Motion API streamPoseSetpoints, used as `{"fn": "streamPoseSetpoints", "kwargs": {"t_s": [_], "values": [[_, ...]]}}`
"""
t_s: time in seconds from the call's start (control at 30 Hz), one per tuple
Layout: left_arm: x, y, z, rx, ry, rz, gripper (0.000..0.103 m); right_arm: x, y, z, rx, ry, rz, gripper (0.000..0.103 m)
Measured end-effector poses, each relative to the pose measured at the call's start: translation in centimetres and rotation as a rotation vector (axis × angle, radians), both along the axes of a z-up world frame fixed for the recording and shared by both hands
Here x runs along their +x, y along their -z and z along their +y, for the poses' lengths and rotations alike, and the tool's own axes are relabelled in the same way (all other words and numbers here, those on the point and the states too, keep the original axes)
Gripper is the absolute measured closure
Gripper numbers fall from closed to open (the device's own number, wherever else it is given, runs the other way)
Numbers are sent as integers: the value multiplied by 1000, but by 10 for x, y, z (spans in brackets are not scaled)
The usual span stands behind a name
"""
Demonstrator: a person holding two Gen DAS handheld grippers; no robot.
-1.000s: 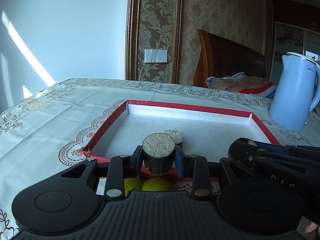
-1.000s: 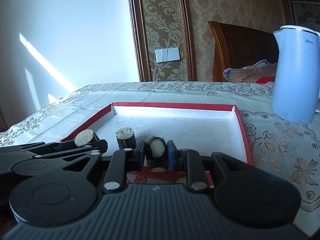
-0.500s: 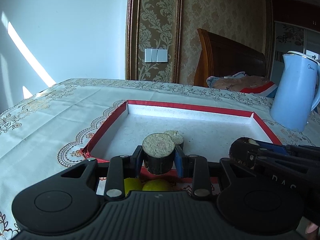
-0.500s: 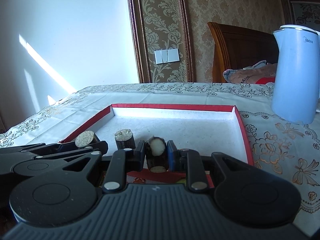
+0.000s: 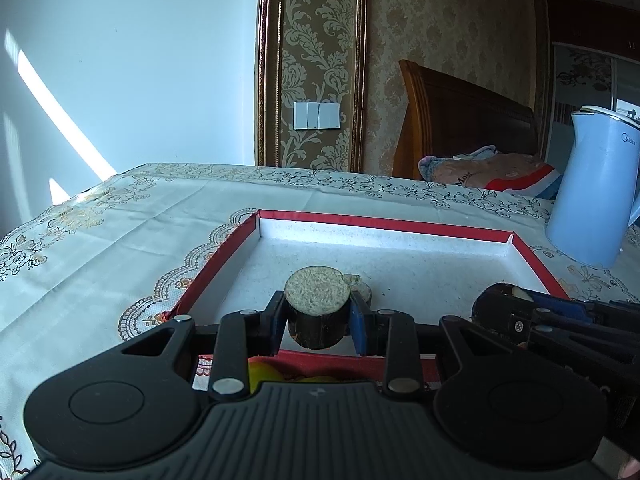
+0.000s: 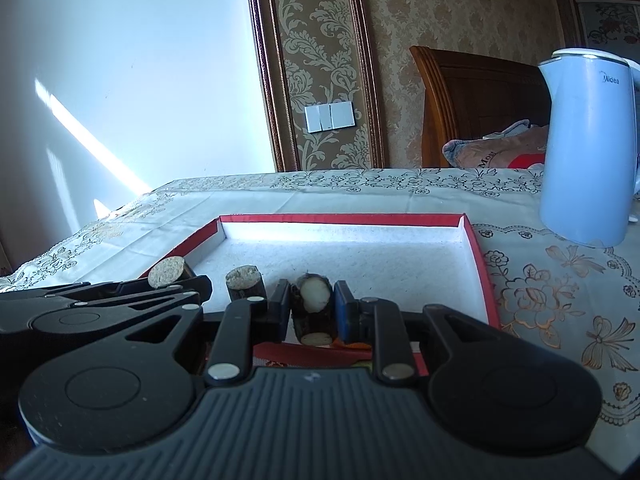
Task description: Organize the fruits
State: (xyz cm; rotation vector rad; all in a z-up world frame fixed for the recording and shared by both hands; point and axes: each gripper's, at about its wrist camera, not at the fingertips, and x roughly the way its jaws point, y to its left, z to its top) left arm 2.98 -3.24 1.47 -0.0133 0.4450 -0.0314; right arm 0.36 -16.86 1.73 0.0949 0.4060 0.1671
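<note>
Here, view by view.

Left wrist, claw: the left claw [image 5: 318, 322] is clamped on a stub [image 5: 317, 306], a dark-skinned cut piece with a pale fibrous top.
Left wrist, hold: the stub stands upright between the pads, over the near edge of the tray [image 5: 400, 226]; held so, it can probably be set down on its flat end.
Left wrist, tray: a second stub [image 5: 362, 288] stands on the white floor just behind the held one.
Left wrist, below: yellow fruit [image 5: 262, 374] shows under the claw, on the desk [image 5: 140, 216] outside the tray.
Left wrist, side: the right claw [image 5: 516, 300] reaches in from the right; a kettle [image 5: 592, 188] stands beyond the tray.
Left wrist, change: nothing has moved against the earlier frames.

Right wrist, claw: the right claw [image 6: 312, 312] is closed tight on a chunk [image 6: 314, 308], dark outside, pale inside.
Right wrist, hold: the chunk hangs over the tray's [image 6: 476, 248] near rim, beside the loose stub [image 6: 245, 282], likely to line up in a row.
Right wrist, neighbour: the left claw [image 6: 188, 276] carries its stub [image 6: 167, 272] at the tray's left edge.
Right wrist, change: the same as before; both hands wait.
</note>
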Motion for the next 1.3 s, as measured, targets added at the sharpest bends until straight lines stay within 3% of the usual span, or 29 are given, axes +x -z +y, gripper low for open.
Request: {"fn": "streamPoseSetpoints", "kwargs": {"t_s": [0.53,0.7,1.0,1.13,1.3], "values": [[1,0,24,-22,0,-40,71,-2,-7,-8,21,-9,-9,81],[9,-1,28,-46,7,-38,71,11,-10,-8,-17,-26,3,81],[29,6,28,-64,62,21,71,35,-2,-4,-33,-72,46,81],[35,10,19,-20,65,52,71,36,0,-3,-21,-83,52,81],[43,12,20,-19,45,82,71,35,1,-1,0,-108,58,81]]}}
